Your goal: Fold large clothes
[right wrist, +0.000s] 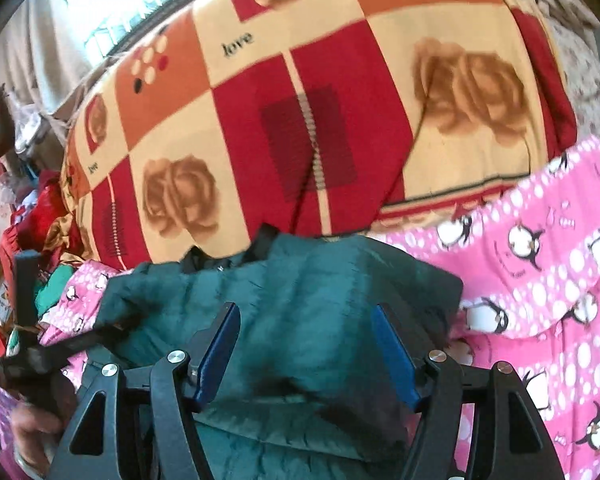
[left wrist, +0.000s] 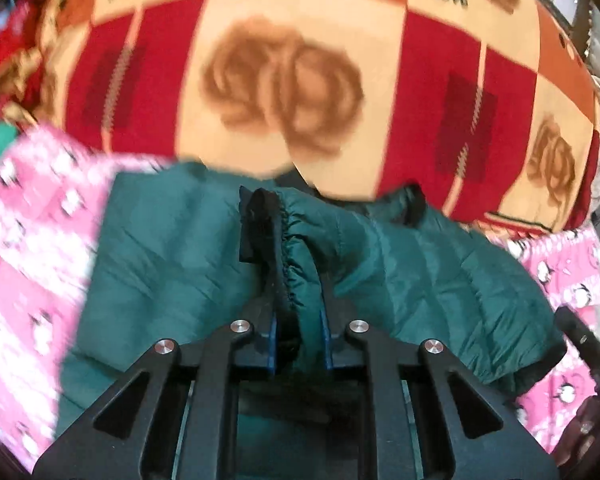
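A dark green quilted jacket [left wrist: 172, 248] lies on a pink penguin-print sheet [left wrist: 28, 264]. In the left wrist view my left gripper [left wrist: 298, 272] is shut on a gathered, elastic-edged fold of the jacket, with a black cuff [left wrist: 256, 220] sticking up beside the fingers. The right wrist view shows my right gripper [right wrist: 306, 312] open just above the jacket [right wrist: 300, 280], its blue pads [right wrist: 220, 344] wide apart and pressing on nothing. The left gripper's black body [right wrist: 80, 340] reaches into the jacket's left edge there, held by a hand [right wrist: 36, 424].
A thick blanket [left wrist: 284, 80] in red, orange and cream squares with roses and the word "love" is heaped behind the jacket. Red and green clothes [right wrist: 48, 216] are piled at the far left. The pink sheet [right wrist: 540, 280] spreads to the right.
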{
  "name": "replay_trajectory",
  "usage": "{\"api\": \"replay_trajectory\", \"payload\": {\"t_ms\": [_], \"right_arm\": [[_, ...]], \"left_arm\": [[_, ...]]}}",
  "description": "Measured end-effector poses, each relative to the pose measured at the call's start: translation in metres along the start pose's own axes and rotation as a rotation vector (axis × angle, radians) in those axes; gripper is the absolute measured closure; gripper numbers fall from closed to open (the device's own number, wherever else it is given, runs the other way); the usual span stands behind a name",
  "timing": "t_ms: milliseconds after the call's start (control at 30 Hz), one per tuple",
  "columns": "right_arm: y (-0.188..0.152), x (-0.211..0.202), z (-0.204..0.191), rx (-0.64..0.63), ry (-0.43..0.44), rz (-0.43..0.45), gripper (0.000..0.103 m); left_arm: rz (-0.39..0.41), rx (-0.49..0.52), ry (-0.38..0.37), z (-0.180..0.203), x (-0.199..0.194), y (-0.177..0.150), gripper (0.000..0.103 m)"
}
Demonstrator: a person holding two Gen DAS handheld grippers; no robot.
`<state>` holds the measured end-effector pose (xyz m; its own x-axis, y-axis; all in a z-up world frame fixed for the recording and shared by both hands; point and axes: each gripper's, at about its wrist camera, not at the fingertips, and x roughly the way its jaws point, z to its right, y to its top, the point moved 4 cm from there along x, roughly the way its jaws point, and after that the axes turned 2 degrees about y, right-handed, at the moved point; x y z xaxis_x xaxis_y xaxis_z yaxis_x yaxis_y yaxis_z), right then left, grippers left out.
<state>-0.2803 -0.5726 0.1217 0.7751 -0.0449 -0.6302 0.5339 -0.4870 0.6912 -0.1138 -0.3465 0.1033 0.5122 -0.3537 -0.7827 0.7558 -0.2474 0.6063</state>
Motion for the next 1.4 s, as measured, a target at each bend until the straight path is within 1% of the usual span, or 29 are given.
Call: {"api": "replay_trajectory", "payload": {"t_ms": [67,100,200,300,500,600,667,733,767,800,867,900,933,967,1033,1100,1167,1233,1267,1300,1367,1400], "right_arm": [[-0.004,0.007,-0.001,0.001,0.012,-0.023,0.037],[-0.005,0.009,-0.003,-0.005,0.016,-0.029,0.037],[-0.01,0.017,-0.013,-0.03,0.03,-0.049,0.037],[-0.018,0.032,-0.026,-0.067,0.041,-0.086,0.037],[-0.042,0.068,-0.046,-0.164,0.008,-0.153,0.037],[-0.052,0.085,-0.049,-0.185,-0.013,-0.168,0.036],[-0.062,0.097,-0.053,-0.223,-0.036,-0.175,0.036],[-0.063,0.099,-0.054,-0.232,-0.047,-0.17,0.036],[-0.062,0.098,-0.053,-0.225,-0.039,-0.168,0.036],[-0.061,0.096,-0.051,-0.21,-0.024,-0.165,0.036],[-0.052,0.083,-0.041,-0.141,0.022,-0.143,0.036],[-0.046,0.074,-0.037,-0.109,0.036,-0.12,0.036],[-0.041,0.066,-0.033,-0.091,0.041,-0.095,0.036],[-0.032,0.052,-0.024,-0.073,0.028,-0.047,0.036],[-0.022,0.04,-0.01,-0.055,-0.017,-0.011,0.036],[-0.02,0.038,0.002,-0.045,-0.048,-0.04,0.036],[-0.022,0.042,0.014,-0.043,-0.083,-0.1,0.036],[-0.022,0.043,0.024,-0.013,-0.093,-0.107,0.036],[-0.022,0.046,0.031,0.026,-0.071,-0.112,0.033],[-0.024,0.05,0.039,0.08,-0.026,-0.129,0.031],[-0.032,0.061,0.048,0.132,0.043,-0.166,0.031],[-0.036,0.065,0.05,0.127,0.046,-0.173,0.046]], "left_arm": [[0.03,0.005,0.032,-0.016,-0.006,0.009,0.089],[0.031,-0.001,0.044,-0.026,-0.007,0.012,0.089],[0.017,-0.025,0.072,-0.053,-0.003,0.014,0.09],[0.003,-0.046,0.089,-0.068,0.004,0.01,0.09],[-0.028,-0.072,0.104,-0.081,0.02,-0.005,0.09],[-0.038,-0.077,0.114,-0.085,0.027,-0.009,0.09],[-0.038,-0.068,0.121,-0.083,0.029,-0.012,0.09],[-0.031,-0.056,0.128,-0.082,0.027,-0.012,0.089],[-0.029,-0.06,0.122,-0.082,0.025,-0.011,0.089],[-0.03,-0.066,0.103,-0.082,0.022,-0.01,0.085],[-0.034,-0.078,0.064,-0.085,0.015,-0.007,0.067],[-0.027,-0.09,0.047,-0.086,0.008,-0.005,0.045],[-0.012,-0.099,0.038,-0.087,0.002,-0.002,0.035],[0.015,-0.108,0.027,-0.088,-0.006,0.0,0.035],[0.064,-0.104,0.025,-0.084,-0.022,0.007,0.034],[0.082,-0.098,0.019,-0.079,-0.028,0.011,0.034],[0.075,-0.084,0.01,-0.071,-0.027,0.012,0.034],[0.059,-0.052,0.026,-0.062,-0.018,0.01,0.034],[0.05,-0.037,0.038,-0.058,-0.012,0.007,0.034],[0.035,-0.021,0.053,-0.053,-0.003,0.004,0.034],[0.007,0.0,0.072,-0.049,0.01,-0.001,0.034],[-0.012,0.012,0.082,-0.045,0.018,-0.004,0.034]]}}
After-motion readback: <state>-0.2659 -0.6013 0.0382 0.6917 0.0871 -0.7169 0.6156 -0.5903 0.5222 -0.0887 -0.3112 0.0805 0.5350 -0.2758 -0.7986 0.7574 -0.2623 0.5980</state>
